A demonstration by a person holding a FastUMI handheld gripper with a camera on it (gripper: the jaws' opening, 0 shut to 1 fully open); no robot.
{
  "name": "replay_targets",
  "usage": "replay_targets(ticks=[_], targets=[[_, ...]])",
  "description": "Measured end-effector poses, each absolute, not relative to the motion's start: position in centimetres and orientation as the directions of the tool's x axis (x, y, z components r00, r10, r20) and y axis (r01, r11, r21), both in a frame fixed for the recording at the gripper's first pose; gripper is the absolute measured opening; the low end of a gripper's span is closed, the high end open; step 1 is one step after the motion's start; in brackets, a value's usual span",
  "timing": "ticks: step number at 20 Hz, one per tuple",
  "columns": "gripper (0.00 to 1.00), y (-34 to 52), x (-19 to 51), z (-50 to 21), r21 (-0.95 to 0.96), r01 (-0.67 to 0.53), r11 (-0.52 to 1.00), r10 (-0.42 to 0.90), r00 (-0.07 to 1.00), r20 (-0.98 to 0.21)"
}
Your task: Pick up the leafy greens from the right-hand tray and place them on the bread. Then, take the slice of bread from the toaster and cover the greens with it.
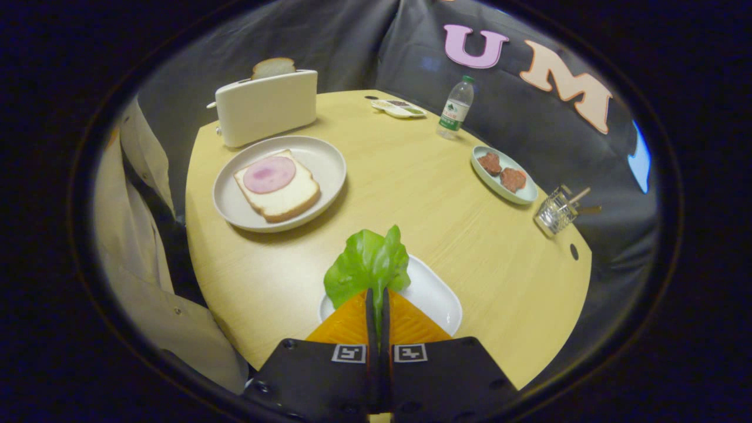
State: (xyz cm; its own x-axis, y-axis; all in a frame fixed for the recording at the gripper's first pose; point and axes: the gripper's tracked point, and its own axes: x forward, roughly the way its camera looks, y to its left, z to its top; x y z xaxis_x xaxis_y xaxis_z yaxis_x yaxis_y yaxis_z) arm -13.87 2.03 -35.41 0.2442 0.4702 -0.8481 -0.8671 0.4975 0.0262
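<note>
We see our claw (376, 296) clamped on the leafy greens (367, 264), both orange fingers (346, 323) pressing them, above the white tray (437, 296) at the bench's (411, 176) near edge. The ham-topped bread (277, 187) lies on a plate (323, 155) beyond; the toaster (267, 108) holds another slice (273, 67).

I see my gripper (376, 294) at bottom centre, fingers closed on the leafy greens (367, 264) above a tray (437, 296). Upper left of them a plate (320, 158) carries bread (288, 197) topped with a meat slice (269, 174). Behind it stands the toaster (267, 106), a slice (273, 67) in its slot. At right lies a dish (523, 197); a bottle (456, 107) stands behind it.
</note>
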Motion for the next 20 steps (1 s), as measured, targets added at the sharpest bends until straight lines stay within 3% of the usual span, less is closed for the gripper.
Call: replay_targets(ticks=[7, 20], targets=[[0.04, 8.1, -13.5, -30.0, -0.035, -0.904, 0.426, 0.528, 0.281, -0.802], [0.04, 18.1, -16.5, -28.4, 0.011, -0.963, 0.27, 0.585, 0.155, -0.796]])
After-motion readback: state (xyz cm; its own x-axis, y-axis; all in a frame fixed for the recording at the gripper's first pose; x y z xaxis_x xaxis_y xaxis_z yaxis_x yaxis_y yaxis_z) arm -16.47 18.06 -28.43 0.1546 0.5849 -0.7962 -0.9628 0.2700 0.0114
